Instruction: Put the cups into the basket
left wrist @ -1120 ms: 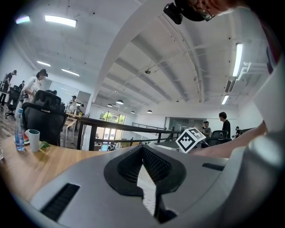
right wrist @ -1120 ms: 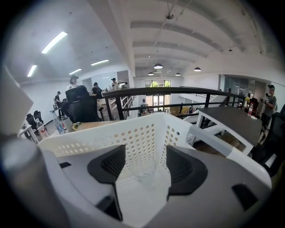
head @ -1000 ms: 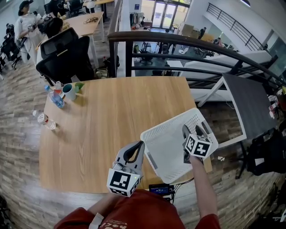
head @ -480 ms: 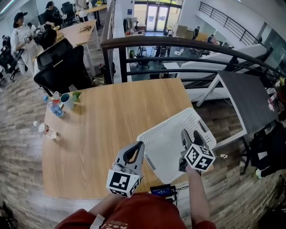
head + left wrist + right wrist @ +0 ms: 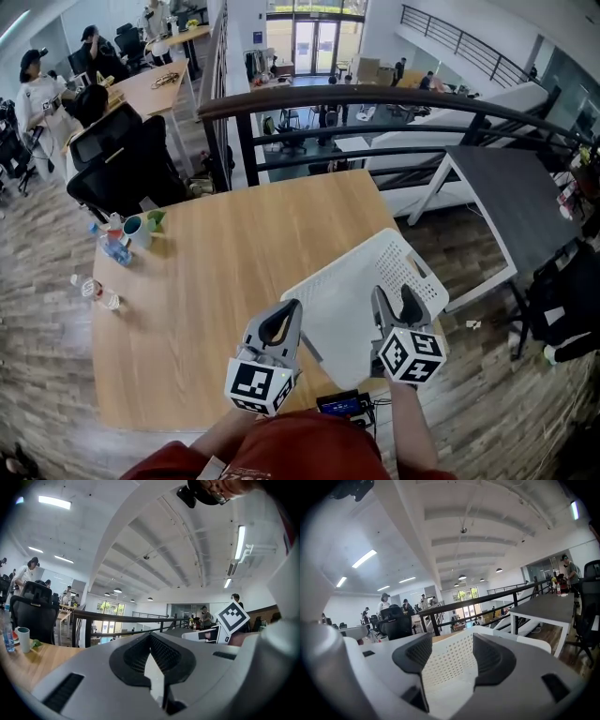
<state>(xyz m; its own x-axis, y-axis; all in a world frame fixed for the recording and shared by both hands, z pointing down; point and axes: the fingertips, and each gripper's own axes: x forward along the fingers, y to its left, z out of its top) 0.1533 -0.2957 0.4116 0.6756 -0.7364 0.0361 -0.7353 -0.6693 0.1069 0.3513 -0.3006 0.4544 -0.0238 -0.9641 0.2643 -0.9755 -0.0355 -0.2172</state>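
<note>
"Cup [image 5: 141, 231] first: where is it standing?"

"It is standing upright at the upper left of the frame, near the far-left corner of the table [image 5: 225, 262]. A bottle [image 5: 114, 247] is standing just beside it, and a small green thing [image 5: 157, 220] is sitting just beside it on the other side. That green thing may be a second cup, but it is showing too small to say."

"And the basket [image 5: 342, 295]?"

"It is lying at the lower right, on the near-right corner of the table, well apart from the cup. So the reach is going to be running up and to the left, across the bare wood."

"Which gripper is sitting nearer?"

"The left gripper [image 5: 293, 305], I am judging. It is pointing up the frame, just beside the basket's left edge, with its jaws pressed together at the tips and nothing between them. It is going to need to open before it meets the cup. Since the cup's long axis is running vertical, a grasp from the side or across the rim is looking likeliest."

"The right gripper [image 5: 392, 292]?"

"It is hovering over the basket, jaws spread apart and gripping nothing. Its own view is showing the perforated wall beyond the gap. It is sitting on the far side from the cup."
</note>
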